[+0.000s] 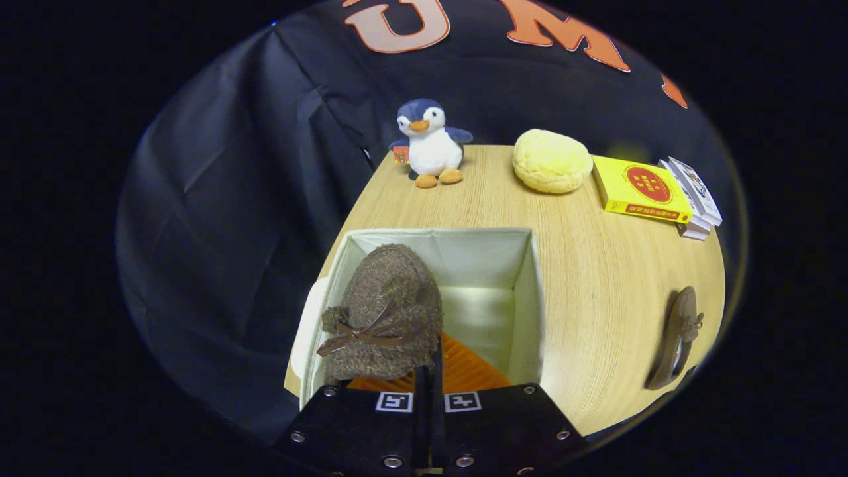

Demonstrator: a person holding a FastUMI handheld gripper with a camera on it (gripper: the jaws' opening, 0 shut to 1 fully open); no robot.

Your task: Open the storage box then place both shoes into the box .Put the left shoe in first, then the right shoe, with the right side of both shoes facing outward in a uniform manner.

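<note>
Two shoes in frame, one already in hand. Going left to right: the fuzzy brown slipper with a small bow hangs just ahead of the jaws, above the left half of the open storage box. The gripper looks nearly closed, its fingers drawn together on the slipper's rear edge; the contact itself is hidden behind the shoe, so a grip is my judgement (can't confirm both pads press). Box is white fabric, lid off, sits directly ahead of and below the jaws, right half still free. Beyond the box, past the jaws: a toy penguin, then a yellow sponge-like bun, then a yellow book with a couple of small boxes beside it, all on the wooden table. Well off to the right of the jaws lies the second slipper, on its side near the table edge.

Handling: the slipper should be light and soft, fleece upper floppy, sole a bit stiffer. A pinch on the heel rim or sole edge should hold best; fleece alone may slip or fold. Low risk of damage. Next move calls for lowering it against the left wall, leaving room for the other.
</note>
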